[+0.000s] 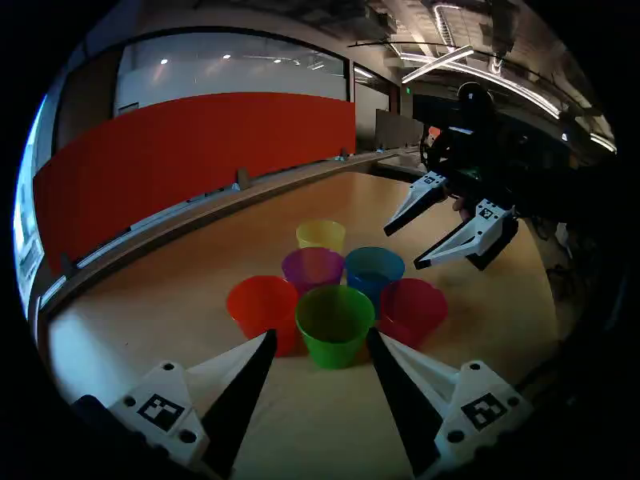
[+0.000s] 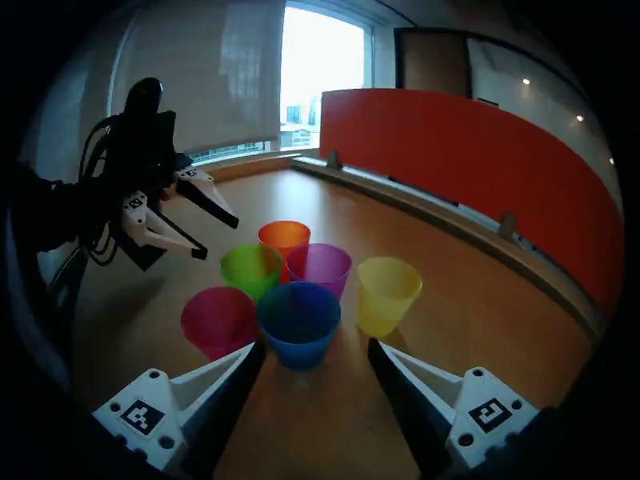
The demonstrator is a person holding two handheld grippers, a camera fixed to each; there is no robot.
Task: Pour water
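Warm wooden tabletop (image 1: 160, 320), red partition (image 1: 200, 152) behind it, and six tapered, translucent plastic cups (image 1: 312, 268) huddle touching at mid-frame. Left gripper (image 1: 320, 334) hangs wide open and empty, its fingers framing the green cup (image 1: 334, 324) at lower centre, with the orange cup (image 1: 262, 302) just left of it. Right gripper (image 2: 315, 345) gapes too, holding nothing, and the blue cup (image 2: 298, 320) sits between its fingers at lower centre of the right gripper view. Looks like the approach, nothing grasped yet. Whether any cup holds water, can't tell. Next move calls for closing squarely on one thin, slick wall without nudging its neighbours.
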